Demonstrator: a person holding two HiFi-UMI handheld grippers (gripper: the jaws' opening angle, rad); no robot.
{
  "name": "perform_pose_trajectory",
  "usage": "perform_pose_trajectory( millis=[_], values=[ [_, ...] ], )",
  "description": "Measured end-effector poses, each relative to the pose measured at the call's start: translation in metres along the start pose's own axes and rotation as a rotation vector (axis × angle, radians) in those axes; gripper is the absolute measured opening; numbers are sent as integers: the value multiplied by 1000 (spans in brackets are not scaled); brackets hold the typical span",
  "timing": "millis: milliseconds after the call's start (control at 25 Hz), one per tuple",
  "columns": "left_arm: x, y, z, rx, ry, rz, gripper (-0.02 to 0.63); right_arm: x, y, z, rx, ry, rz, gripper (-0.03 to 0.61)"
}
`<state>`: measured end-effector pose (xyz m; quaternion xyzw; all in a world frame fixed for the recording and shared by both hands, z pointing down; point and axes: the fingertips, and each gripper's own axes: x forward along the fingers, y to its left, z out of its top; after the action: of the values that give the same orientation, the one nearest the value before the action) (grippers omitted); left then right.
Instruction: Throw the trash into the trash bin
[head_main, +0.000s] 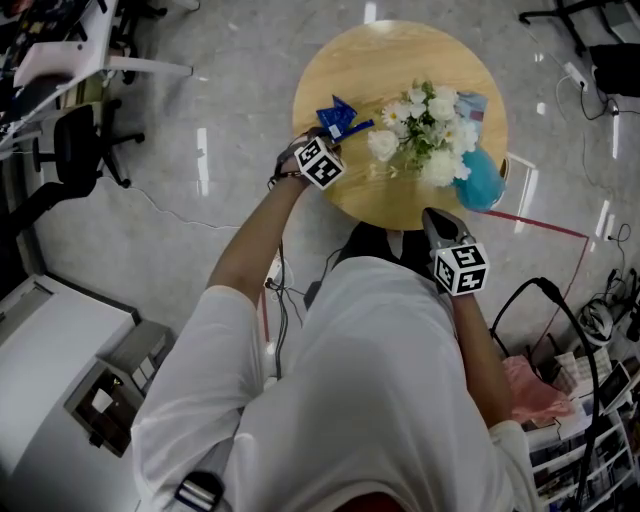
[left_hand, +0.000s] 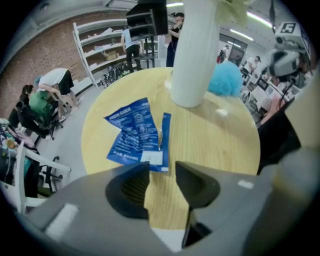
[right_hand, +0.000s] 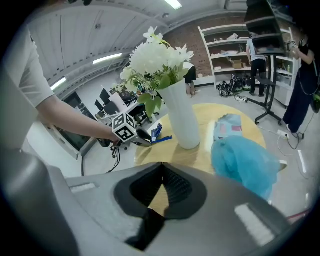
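Note:
A torn blue wrapper (left_hand: 134, 134) lies flat on the round wooden table (left_hand: 220, 145), left of a white vase (left_hand: 195, 55). My left gripper (left_hand: 162, 172) hangs open just above the table with its jaws right at the wrapper's near edge and only bare wood between them. In the head view it (head_main: 335, 138) sits at the table's left side next to the wrapper (head_main: 340, 118). My right gripper (right_hand: 161, 172) is shut and empty, held off the table's near edge (head_main: 432, 216). It looks across at the wrapper (right_hand: 157, 132) and the left gripper (right_hand: 135, 134).
The vase holds white flowers (head_main: 425, 130) at the table's middle. A teal fluffy bundle (head_main: 480, 180) sits at the near right edge, with a pale packet (head_main: 470, 103) behind it. Office chairs (head_main: 75, 150), cables and shelves stand around on the floor.

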<state>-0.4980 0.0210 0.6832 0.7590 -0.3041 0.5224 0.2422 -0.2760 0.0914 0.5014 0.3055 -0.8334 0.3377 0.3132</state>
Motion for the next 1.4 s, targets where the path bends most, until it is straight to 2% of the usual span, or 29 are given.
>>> perform_pose_trajectory(
  millis=[240, 360, 560, 680, 920, 1120, 1280, 1400],
  values=[
    [7, -4, -2, -22, 21, -48, 170, -1, -2, -6, 13, 3, -6, 0],
    [1, -6, 5, -53, -3, -62, 170, -1, -4, -7, 20, -1, -8, 0],
    [-16, -1, 15, -69, -49, -17, 176, 0, -2, -7, 21, -3, -4, 0],
    [-19, 0, 19, -72, -51, -16, 208, 1, -1, -5, 20, -3, 2, 0],
    [-10, -3, 19, 31, -12, -11, 303, 4, -2, -4, 19, -2, 5, 0],
    [2, 3, 15, 72, 23, -13, 314, 5, 0, -5, 22, 2, 5, 0],
    [10, 3, 15, 43, 42, -72, 313, 5, 1, -11, 28, 15, 2, 0],
    [12, 5, 16, -9, 34, -106, 283, 5, 0, -13, 32, 18, -3, 0]
  ],
)
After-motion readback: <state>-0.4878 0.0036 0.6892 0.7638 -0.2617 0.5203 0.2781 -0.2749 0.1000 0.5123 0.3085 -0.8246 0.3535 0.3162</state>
